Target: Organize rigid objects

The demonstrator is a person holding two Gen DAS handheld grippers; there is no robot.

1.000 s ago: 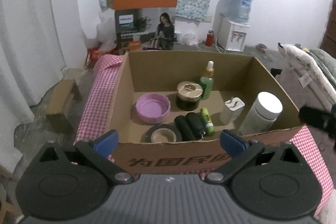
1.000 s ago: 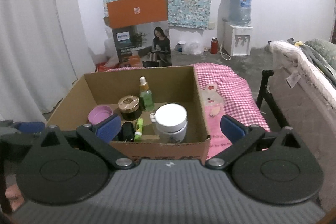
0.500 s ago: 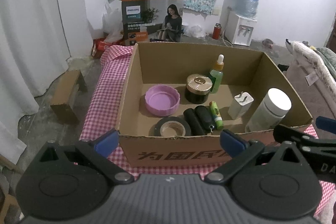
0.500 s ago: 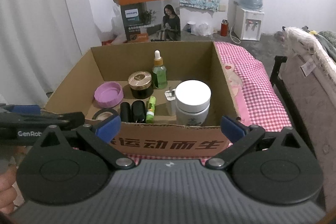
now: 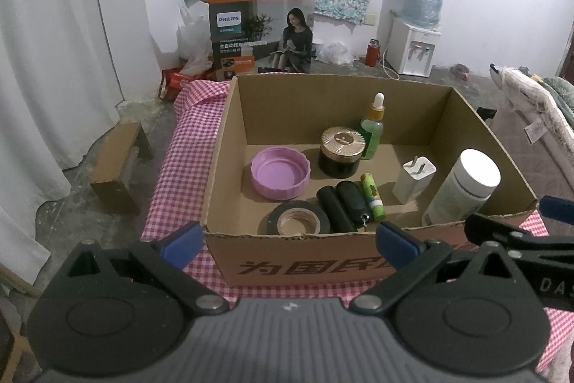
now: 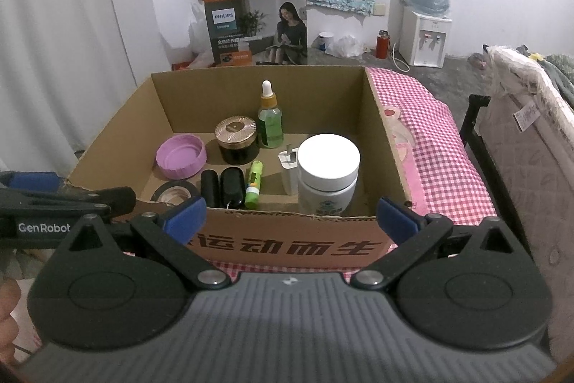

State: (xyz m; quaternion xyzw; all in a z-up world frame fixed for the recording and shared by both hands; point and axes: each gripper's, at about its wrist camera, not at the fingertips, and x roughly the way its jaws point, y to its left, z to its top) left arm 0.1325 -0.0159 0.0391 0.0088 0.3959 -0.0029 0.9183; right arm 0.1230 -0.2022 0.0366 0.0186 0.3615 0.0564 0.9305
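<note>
An open cardboard box [image 5: 229, 146] [image 6: 380, 117] stands on a pink checked cloth. Inside are a purple lid [image 5: 280, 172] [image 6: 181, 156], a dark jar with a gold lid [image 5: 341, 151] [image 6: 237, 139], a green dropper bottle [image 5: 373, 128] [image 6: 269, 121], a black tape roll [image 5: 298, 219] [image 6: 174, 191], two black cylinders [image 5: 340, 203] [image 6: 220, 185], a green tube [image 5: 372, 194] [image 6: 254, 183], a white charger [image 5: 414, 174] [image 6: 288, 173] and a white-lidded jar [image 5: 462, 189] [image 6: 328, 176]. My left gripper [image 5: 288, 239] and right gripper [image 6: 290, 216] are both open and empty in front of the box.
A Philips carton [image 5: 262, 17] stands behind the box. A water dispenser [image 5: 416, 38] is at the back right. A small wooden stool [image 5: 120, 164] sits on the floor at left. A bed edge [image 6: 527, 131] runs along the right.
Both grippers have pulled back and risen, so the box sits lower and more centred in each view. Each gripper now shows at the edge of the other's view.
</note>
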